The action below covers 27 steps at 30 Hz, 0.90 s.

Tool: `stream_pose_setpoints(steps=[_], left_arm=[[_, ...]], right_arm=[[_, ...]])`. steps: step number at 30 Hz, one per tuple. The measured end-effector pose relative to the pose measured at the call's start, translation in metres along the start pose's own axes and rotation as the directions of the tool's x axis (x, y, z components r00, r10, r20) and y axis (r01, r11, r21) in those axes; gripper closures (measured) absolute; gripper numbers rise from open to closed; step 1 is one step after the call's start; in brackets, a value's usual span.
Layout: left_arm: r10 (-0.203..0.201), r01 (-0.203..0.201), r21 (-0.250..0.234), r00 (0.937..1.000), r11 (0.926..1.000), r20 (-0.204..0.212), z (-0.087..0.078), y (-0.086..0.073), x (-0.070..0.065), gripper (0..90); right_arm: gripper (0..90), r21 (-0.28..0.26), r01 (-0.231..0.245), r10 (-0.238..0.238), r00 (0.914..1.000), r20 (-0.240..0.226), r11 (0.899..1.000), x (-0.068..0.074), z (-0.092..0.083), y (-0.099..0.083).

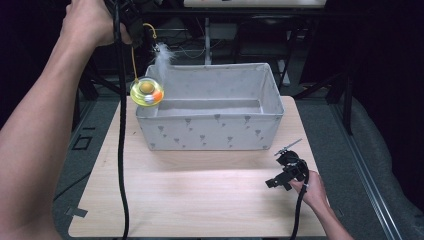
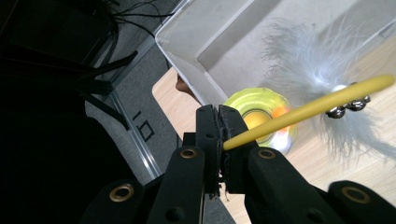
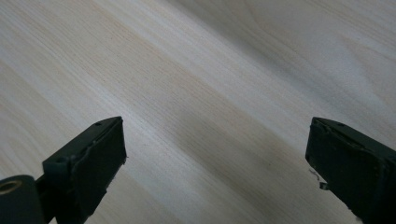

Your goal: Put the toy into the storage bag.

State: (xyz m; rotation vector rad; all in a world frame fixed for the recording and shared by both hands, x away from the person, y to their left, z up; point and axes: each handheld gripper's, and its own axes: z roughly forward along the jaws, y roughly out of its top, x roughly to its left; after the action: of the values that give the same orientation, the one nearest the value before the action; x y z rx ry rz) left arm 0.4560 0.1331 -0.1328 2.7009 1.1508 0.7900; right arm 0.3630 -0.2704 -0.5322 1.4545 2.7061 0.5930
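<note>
My left gripper (image 1: 134, 30) is raised at the upper left, shut on the thin yellow stick (image 2: 303, 112) of a cat toy. The stick (image 1: 134, 62) hangs down to a clear yellow disc (image 1: 146, 91) with an orange ball inside, level with the left rim of the grey fabric box (image 1: 210, 125). A white feather (image 1: 162, 54) and small bells (image 2: 348, 106) sit on the stick. In the left gripper view the disc (image 2: 261, 119) lies past the closed jaws, over the box corner. My right gripper (image 1: 280, 175) rests low over the wooden table at the right, jaws wide open, nothing between them (image 3: 215, 158).
The light wooden table (image 1: 200, 200) carries the box at its far half. A black cable (image 1: 121, 150) drops from the left gripper across the table's left side. Dark frames and a grey floor surround the table.
</note>
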Motion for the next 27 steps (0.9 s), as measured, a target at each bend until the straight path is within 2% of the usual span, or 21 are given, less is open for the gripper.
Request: stream_pose_setpoints(steps=[16,22,24,27], left_arm=[[-0.029,0.029,0.022,0.9994,0.9993,0.02,0.029,0.018,0.006,87.6],[-0.039,0.039,0.018,0.9988,0.9991,0.029,0.043,0.021,0.005,87.6],[-0.049,0.048,0.012,0.9983,0.9988,0.032,0.048,0.021,0.004,87.6],[-0.051,0.05,0.014,0.9978,0.9986,0.042,0.053,0.022,0.005,87.6]], right_arm=[[4.6,0.003,-0.001,0.001,1.0,-0.008,1.0,-0.001,-0.001,0.0],[4.6,-0.025,-0.018,0.017,0.9998,-0.005,1.0,0.001,0.0,-0.001],[4.7,-0.005,-0.002,0.002,1.0,0.0,1.0,-0.001,-0.002,0.0],[4.6,-0.007,-0.006,0.006,1.0,-0.006,1.0,-0.001,-0.001,0.0]])
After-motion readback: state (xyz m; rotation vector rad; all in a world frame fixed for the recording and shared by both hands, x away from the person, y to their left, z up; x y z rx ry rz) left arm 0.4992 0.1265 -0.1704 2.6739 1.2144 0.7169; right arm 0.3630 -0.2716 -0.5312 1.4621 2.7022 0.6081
